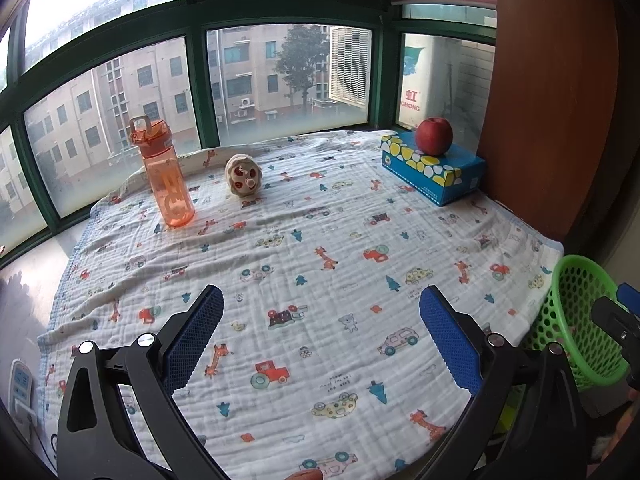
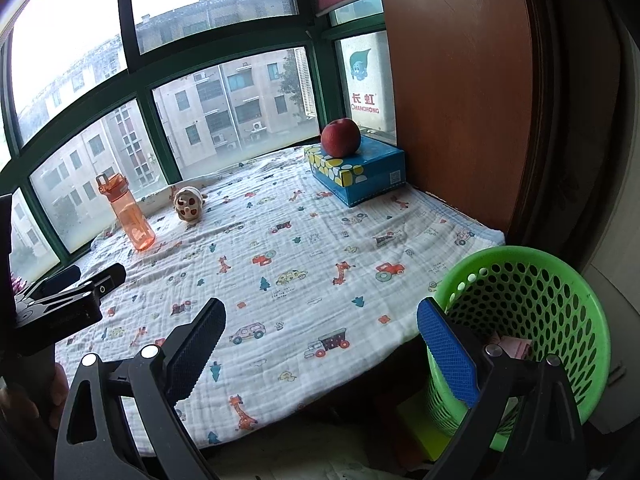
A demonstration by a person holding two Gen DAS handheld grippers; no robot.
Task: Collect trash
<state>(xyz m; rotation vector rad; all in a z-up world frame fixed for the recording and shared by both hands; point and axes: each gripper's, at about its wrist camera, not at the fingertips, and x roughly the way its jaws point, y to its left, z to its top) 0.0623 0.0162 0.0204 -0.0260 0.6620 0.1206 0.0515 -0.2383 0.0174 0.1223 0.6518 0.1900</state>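
Left gripper (image 1: 320, 308), jaws spread wide and holding nothing, hangs over the near part of a printed cloth (image 1: 320, 240) that covers the sill before a green-framed window (image 1: 196, 92); right gripper (image 2: 320, 320), jaws likewise wide apart and empty, sits over the cloth's near right edge, its right finger in front of the green basket (image 2: 560, 292); the basket, a perforated plastic bin, stands below and just beside the cloth's right corner, and a pinkish scrap (image 2: 516, 346) lies inside it, its nature too unclear to tell; toward the window an orange bottle (image 1: 166, 176) stands upright at the left, with a small round toy face (image 1: 243, 176) near it to the right; at the far right corner a blue tissue box (image 1: 436, 170) rests on the cloth beside a brown wooden panel (image 1: 552, 100), and a red apple (image 1: 434, 136) sits on top of the box; no loose trash shows on the cloth itself; in the right wrist view the left gripper's body enters from the left edge.
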